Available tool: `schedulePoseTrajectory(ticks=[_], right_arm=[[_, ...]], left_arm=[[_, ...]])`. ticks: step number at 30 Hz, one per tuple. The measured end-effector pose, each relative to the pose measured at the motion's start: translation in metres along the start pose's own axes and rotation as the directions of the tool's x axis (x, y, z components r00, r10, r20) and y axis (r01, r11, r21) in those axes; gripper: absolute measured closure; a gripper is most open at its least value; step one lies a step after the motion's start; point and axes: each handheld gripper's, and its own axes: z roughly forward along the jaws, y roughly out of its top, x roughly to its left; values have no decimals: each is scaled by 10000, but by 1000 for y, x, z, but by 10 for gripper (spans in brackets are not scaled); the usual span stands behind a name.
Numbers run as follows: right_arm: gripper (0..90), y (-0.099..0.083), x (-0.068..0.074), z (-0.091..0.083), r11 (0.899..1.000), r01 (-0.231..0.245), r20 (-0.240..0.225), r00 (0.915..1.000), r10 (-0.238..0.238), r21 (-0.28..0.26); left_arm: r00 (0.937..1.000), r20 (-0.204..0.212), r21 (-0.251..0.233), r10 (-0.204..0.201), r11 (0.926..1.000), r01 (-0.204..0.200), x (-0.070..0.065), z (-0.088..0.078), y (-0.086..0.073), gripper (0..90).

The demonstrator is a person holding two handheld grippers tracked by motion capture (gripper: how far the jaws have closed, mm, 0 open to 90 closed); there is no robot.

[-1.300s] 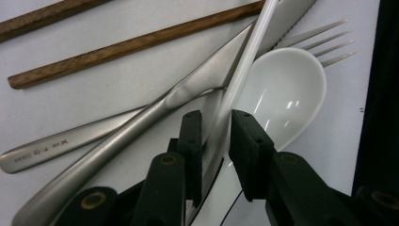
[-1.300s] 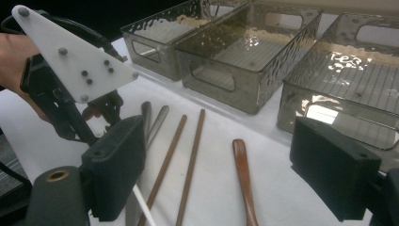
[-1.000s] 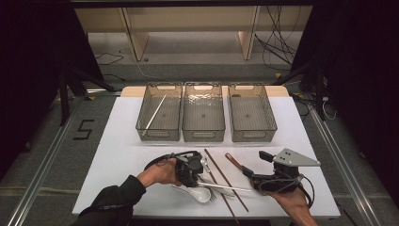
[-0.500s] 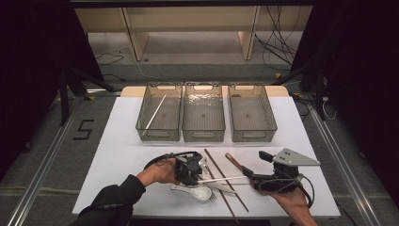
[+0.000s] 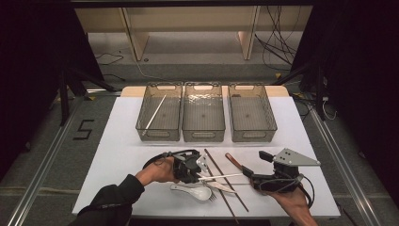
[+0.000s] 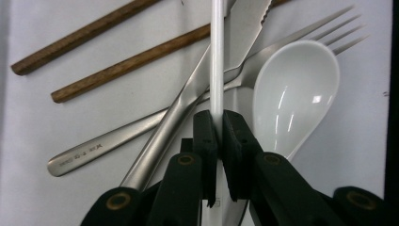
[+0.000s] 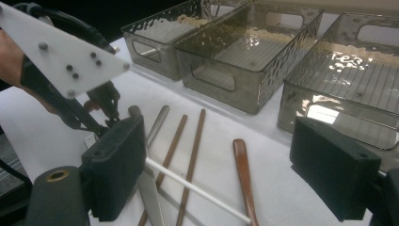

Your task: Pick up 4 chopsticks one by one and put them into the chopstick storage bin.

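Left bin [image 5: 159, 113]: it already holds one white chopstick [image 5: 154, 115], leaning on its wall. I judge the second one belongs here too.
Middle bin [image 5: 203, 113]: nothing lies inside it.
Right bin [image 5: 252, 113]: also without content.
Left gripper [image 5: 196, 175]: its jaws have just been closing and now they pinch the white stick [image 6: 217, 56] near one end. In the left gripper view the pads sit tight on both sides of it.
White stick: it lies across the cutlery pile in front of the bins, level over the table, and its free end points toward the right gripper [image 5: 251, 179].
Pile under it: a knife [image 6: 188, 101], a fork [image 6: 141, 127], a white spoon [image 6: 294, 94] and two brown chopsticks [image 6: 127, 63], all just under or beside the stick.
Right gripper: its jaws stand wide apart and hold nothing; it rests near the free end of the stick, by a wooden handle [image 7: 244, 174].
Step in hand: I think it is lifting the stick out of the pile.
How to do it well: lift straight up first, so that the far end does not drag the knife or the fork. Keep the grip firm, because a hold near the end lets a thin stick swing. Then carry it to the left bin and lower it lengthwise beside the other one.
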Motion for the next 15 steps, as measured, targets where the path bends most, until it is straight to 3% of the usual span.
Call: schedulePoseTrajectory(ticks=[4,6,9,15], right_arm=[[199,0,0,0,10000,-5,-3,10000,5,-27],[199,0,0,0,10000,7,-14,10000,-7,-21],[199,0,0,0,10000,16,-14,10000,-16,-10],[199,0,0,0,10000,20,-9,10000,-20,5]], left_arm=[[9994,-217,-391,-275,9989,266,3,-12,-1,841],[9974,-333,-672,-635,9959,611,6,-18,-3,840],[9929,-444,-1044,-1102,9890,1051,11,-29,-6,840],[9771,-670,-1673,-2018,9677,1884,21,-45,-14,840]])
